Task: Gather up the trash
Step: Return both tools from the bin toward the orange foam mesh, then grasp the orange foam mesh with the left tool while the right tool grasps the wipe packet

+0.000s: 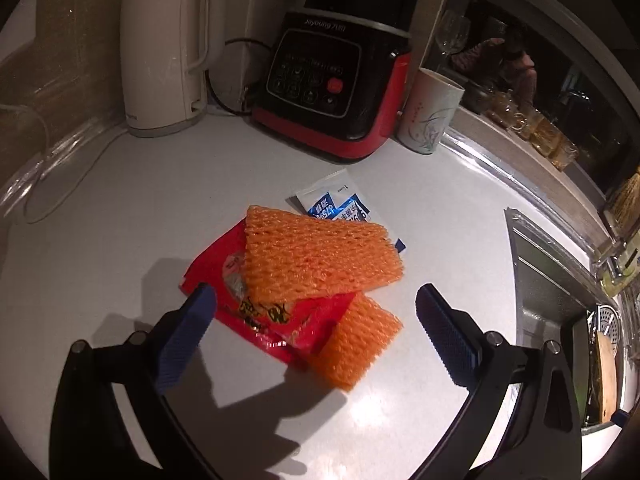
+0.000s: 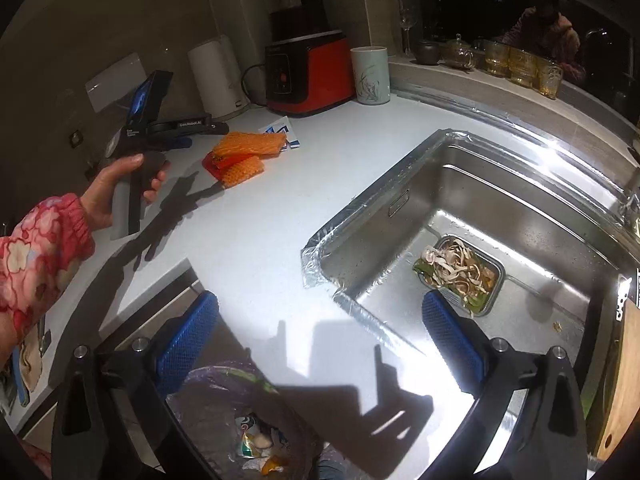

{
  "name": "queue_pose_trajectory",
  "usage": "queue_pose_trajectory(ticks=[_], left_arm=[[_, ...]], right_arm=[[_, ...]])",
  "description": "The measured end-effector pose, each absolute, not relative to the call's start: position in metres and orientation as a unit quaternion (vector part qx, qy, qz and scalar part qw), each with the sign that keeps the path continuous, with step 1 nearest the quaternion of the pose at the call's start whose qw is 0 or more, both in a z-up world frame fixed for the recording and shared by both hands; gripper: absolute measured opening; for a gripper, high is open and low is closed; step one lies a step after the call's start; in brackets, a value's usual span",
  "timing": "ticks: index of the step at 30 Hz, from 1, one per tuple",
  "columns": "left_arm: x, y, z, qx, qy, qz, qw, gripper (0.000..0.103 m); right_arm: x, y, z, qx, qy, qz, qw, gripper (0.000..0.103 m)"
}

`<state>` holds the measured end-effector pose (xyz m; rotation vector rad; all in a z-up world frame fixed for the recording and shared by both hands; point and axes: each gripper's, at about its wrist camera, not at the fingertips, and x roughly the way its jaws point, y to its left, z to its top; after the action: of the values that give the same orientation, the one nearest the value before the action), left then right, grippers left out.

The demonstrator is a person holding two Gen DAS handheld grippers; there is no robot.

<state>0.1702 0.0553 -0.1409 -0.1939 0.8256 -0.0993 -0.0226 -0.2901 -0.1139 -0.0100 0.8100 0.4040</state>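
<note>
A trash pile lies on the white counter (image 1: pixel 120 208): a large orange foam net (image 1: pixel 320 254) on a red wrapper (image 1: pixel 256 308), a smaller orange foam net (image 1: pixel 356 346) and blue-white sachets (image 1: pixel 334 202) behind. My left gripper (image 1: pixel 316 332) is open, its jaws either side of the pile's near edge, just above it. The pile also shows in the right wrist view (image 2: pixel 244 152), with the left gripper (image 2: pixel 182 138) beside it. My right gripper (image 2: pixel 320 328) is open and empty over the counter edge, above a trash bag (image 2: pixel 244 424) holding scraps.
A white kettle (image 1: pixel 164 52), a red-black blender base (image 1: pixel 336 80) and a ceramic cup (image 1: pixel 432 112) stand behind the pile. A steel sink (image 2: pixel 500 208) at right holds a tray of food scraps (image 2: pixel 460 272). A wooden board (image 2: pixel 620 380) leans at far right.
</note>
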Motion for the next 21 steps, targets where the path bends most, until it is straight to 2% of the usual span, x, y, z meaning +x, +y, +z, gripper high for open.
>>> queue_pose_trajectory(ticks=[8,9,11,13,18,21], left_arm=[[0.213,0.057,-0.174,-0.121,0.432,-0.048,0.892,0.094],[0.212,0.055,-0.174,-0.117,0.429,-0.054,0.894,0.091],[0.211,0.05,-0.173,-0.106,0.425,-0.064,0.897,0.063],[0.212,0.049,-0.174,-0.108,0.429,-0.076,0.894,0.045],[0.215,0.046,-0.177,-0.106,0.439,-0.079,0.889,0.036],[0.216,0.044,-0.176,-0.108,0.437,-0.087,0.889,0.022]], right_arm=[[0.048,-0.286,-0.131,-0.002,0.408,0.224,0.885,0.101],[0.055,-0.283,-0.132,-0.007,0.407,0.227,0.885,0.101],[0.067,-0.277,-0.132,-0.013,0.403,0.235,0.884,0.101],[0.08,-0.271,-0.133,-0.013,0.404,0.244,0.882,0.101],[0.115,-0.251,-0.136,-0.006,0.406,0.27,0.873,0.101],[0.141,-0.233,-0.133,-0.026,0.394,0.279,0.875,0.101]])
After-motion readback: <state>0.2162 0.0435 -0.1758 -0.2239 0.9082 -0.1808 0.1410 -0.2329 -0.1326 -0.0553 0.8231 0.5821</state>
